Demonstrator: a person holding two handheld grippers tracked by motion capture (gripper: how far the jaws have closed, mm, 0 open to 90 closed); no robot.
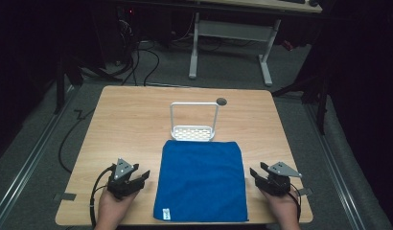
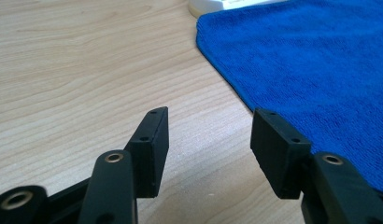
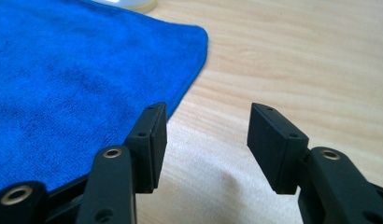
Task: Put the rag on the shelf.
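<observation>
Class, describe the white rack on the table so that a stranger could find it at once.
Start at the wooden table and find the blue cloth spread in its middle. Just beyond the cloth's far edge stands the white rack: a perforated tray with a tall hoop handle, the one upright thing there.

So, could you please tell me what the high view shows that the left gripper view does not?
The high view alone takes in the right gripper, the white rack's upright handle, the person's hands and the cloth's small label. The left gripper view alone gives a close look at the open left gripper with bare wood between its jaws. Both show the blue cloth lying flat on the wooden table.
</observation>
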